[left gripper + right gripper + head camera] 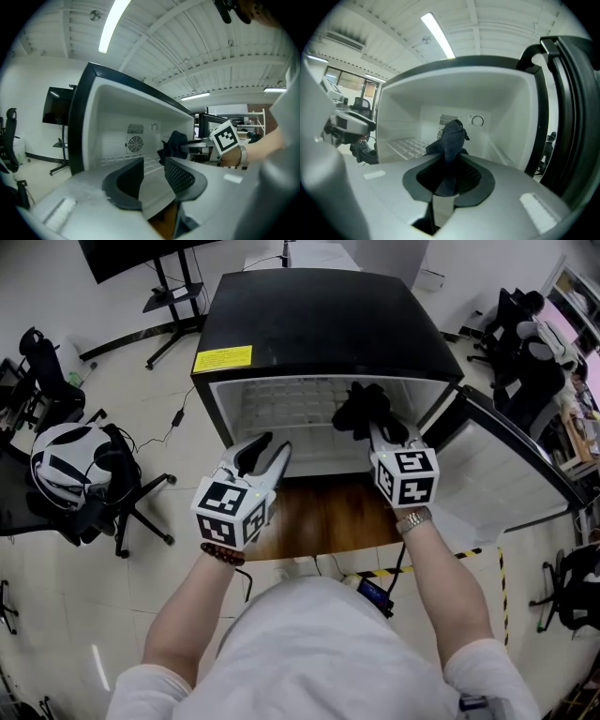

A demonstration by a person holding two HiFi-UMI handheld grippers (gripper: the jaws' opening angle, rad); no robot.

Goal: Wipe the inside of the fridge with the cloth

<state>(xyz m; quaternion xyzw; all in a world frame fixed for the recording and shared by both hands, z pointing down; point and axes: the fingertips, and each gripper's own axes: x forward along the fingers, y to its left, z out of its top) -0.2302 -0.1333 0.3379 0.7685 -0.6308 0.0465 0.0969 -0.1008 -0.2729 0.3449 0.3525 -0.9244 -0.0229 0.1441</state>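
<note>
A person leans over a small black fridge [319,324] whose door [511,460] stands open. The right gripper [379,432] pinches a dark cloth [362,407] inside the opening, toward the right wall. The left gripper [273,446] hangs at the opening's left edge, its 2 jaws spread and empty. Wiping seems about to start; the next move calls for pressing the cloth flat against an inner wall.

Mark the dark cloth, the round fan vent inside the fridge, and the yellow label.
Dark crumpled cloth [451,138]: right gripper view, bunched part above the jaws.
Round white fan vent [135,144]: left gripper view, its centre.
Yellow rectangular label [223,359]: head view, its middle.
</note>
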